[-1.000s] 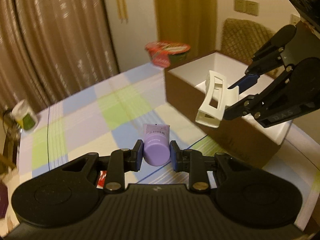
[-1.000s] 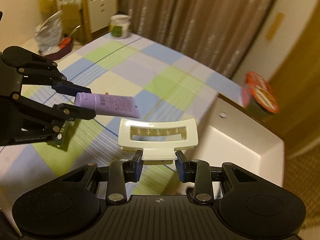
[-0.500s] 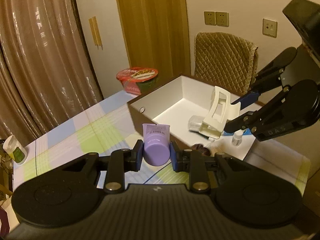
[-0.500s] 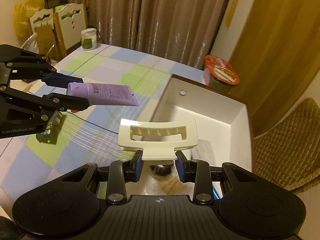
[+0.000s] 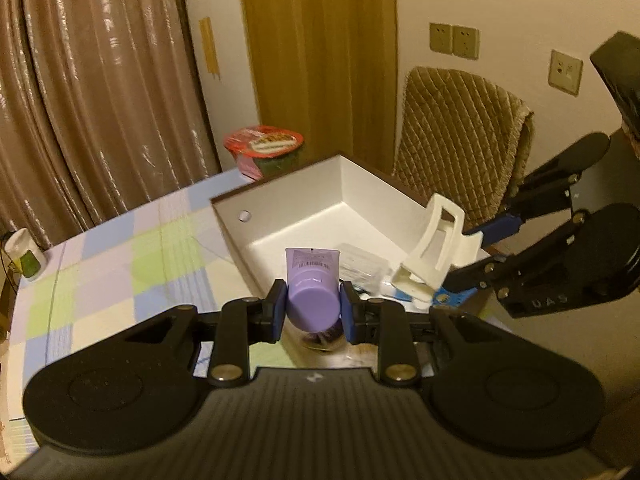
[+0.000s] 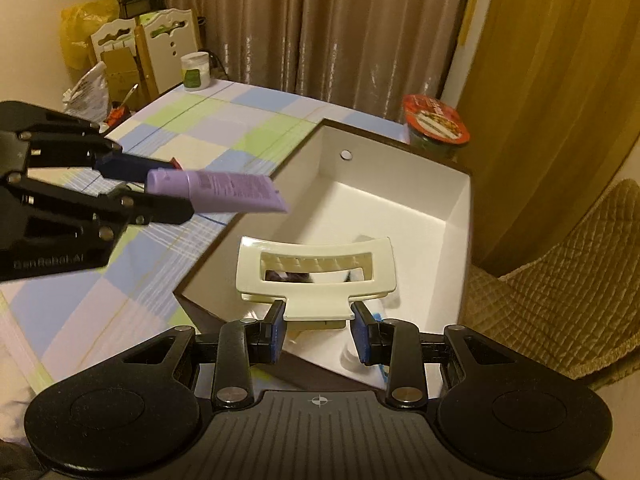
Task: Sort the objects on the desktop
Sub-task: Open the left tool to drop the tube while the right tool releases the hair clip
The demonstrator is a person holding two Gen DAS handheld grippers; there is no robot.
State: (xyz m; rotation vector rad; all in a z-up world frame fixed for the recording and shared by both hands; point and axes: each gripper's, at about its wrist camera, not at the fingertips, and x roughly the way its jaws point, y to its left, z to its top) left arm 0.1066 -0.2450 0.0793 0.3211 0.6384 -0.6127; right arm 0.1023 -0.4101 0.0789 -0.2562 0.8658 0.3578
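- Tube (image 6: 224,191), the purple one, was pinched at its cap end by the left tool (image 5: 312,309), hanging over the box (image 6: 460,200) edge. Looked light and squishy, so the stiff cap seemed the best grip.
- Hair claw (image 6: 316,270), cream plastic, was clamped by its tab in the right tool (image 6: 319,330) above the box. Rigid, light, probably slippery.
- Count: one tube, one claw, one box on the table (image 6: 132,308).
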